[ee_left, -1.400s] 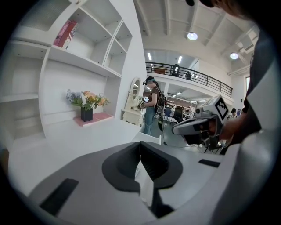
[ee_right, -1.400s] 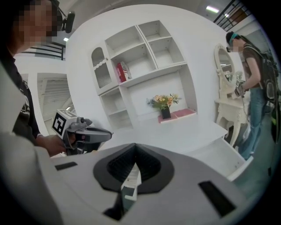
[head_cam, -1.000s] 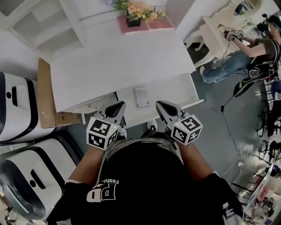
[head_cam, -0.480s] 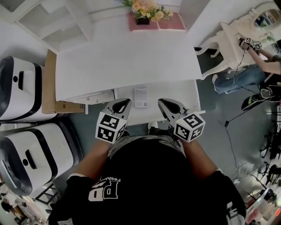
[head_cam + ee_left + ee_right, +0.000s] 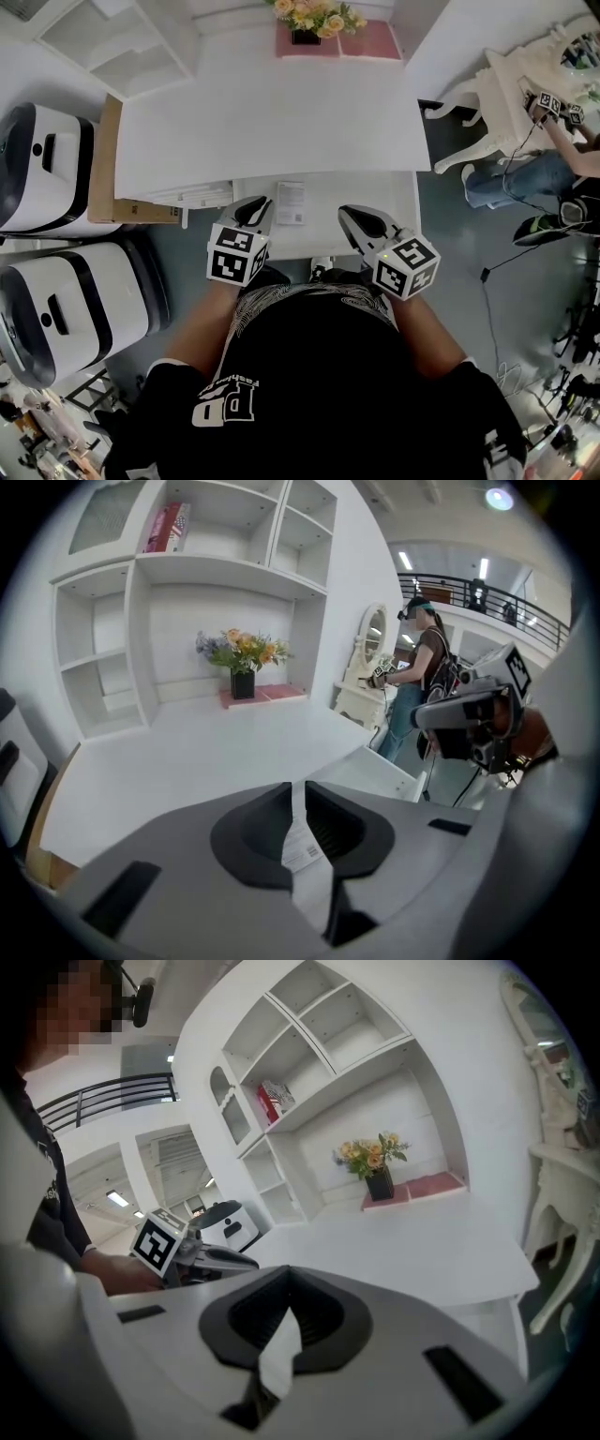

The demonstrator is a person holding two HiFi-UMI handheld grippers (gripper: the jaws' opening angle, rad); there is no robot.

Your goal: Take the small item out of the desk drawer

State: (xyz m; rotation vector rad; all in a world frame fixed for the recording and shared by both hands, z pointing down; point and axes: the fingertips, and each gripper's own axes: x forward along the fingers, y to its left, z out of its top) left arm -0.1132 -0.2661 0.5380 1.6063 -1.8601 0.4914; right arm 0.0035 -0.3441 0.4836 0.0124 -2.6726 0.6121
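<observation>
The drawer [image 5: 394, 202] stands open; the small item [image 5: 291, 202] lies inside, untaken, at two o'clock from the left gripper [image 5: 255, 208], whose jaws have just cracked apart, seemingly on nothing. The right gripper [image 5: 352, 216] is pressed together, empty.

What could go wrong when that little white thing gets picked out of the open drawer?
1. The small white item lies flat on the drawer floor. The left tool, whose jaws have just been opening to a narrow gap with nothing between them, may push it along rather than lift it.
2. It lies close to the desk edge, so the tool could knock that edge.
</observation>
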